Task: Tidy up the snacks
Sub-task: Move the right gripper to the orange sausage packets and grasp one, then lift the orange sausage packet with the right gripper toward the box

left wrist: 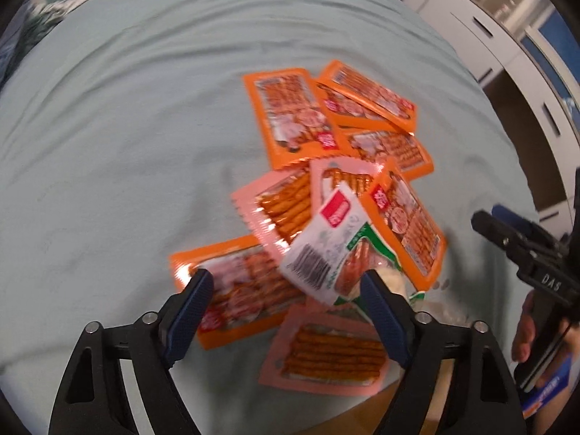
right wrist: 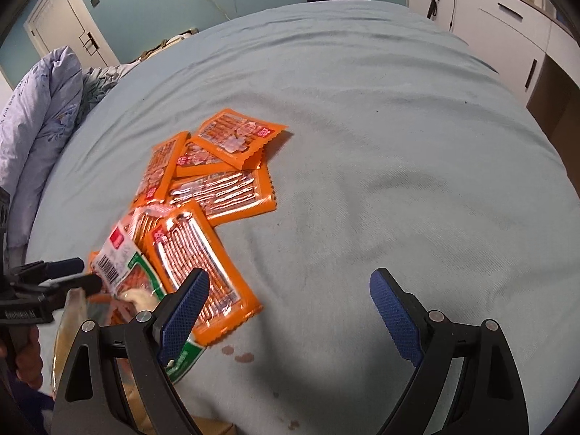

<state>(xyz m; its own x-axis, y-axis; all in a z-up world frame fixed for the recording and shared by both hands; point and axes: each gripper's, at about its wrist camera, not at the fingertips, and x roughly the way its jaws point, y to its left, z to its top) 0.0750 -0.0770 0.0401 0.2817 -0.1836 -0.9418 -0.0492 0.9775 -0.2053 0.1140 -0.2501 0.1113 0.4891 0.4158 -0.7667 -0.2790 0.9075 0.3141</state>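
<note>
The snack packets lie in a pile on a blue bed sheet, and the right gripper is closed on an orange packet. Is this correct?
Not quite. The right gripper is open and holds nothing, as the right wrist view shows. The snack packets do lie piled on the blue bed sheet.

A home bedroom: a sheeted bed [right wrist: 362, 127]; a rumpled duvet [right wrist: 40, 116]; a door [right wrist: 65, 25]; white cabinets [right wrist: 507, 25].

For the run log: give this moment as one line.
stage: approach | left tongs: open above snack pile | right tongs: open over bedsheet | held: nothing
</note>
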